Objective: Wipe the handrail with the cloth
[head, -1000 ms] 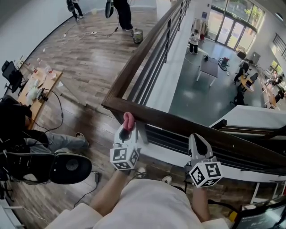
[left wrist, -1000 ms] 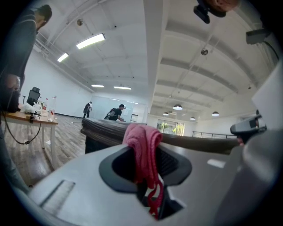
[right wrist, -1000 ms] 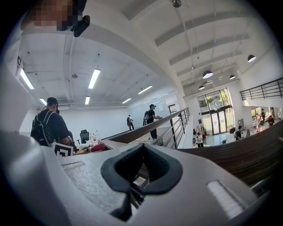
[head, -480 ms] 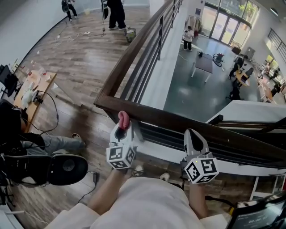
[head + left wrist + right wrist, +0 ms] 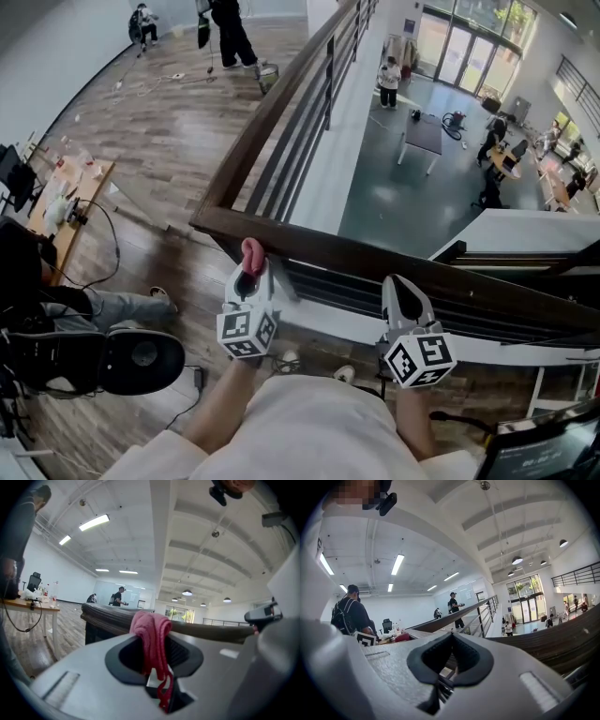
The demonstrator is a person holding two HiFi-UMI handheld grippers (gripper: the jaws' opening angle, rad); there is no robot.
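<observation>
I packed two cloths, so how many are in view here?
1: the pink cloth, held in the left gripper at the handrail. The right gripper holds none; another may be hidden.

Handrail [image 5: 394, 267] is running off the right edge; near it, left gripper [image 5: 248, 274] is hiding the lower part of cloth [image 5: 251, 250].

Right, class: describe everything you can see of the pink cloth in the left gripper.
The pink cloth is soft, bunched fabric, folded over itself into a rounded hump with a frayed strand hanging below. The left gripper has its fingers shut on it, so it sticks up beyond their tips, by the dark wooden handrail near its corner; contact is unclear.
</observation>
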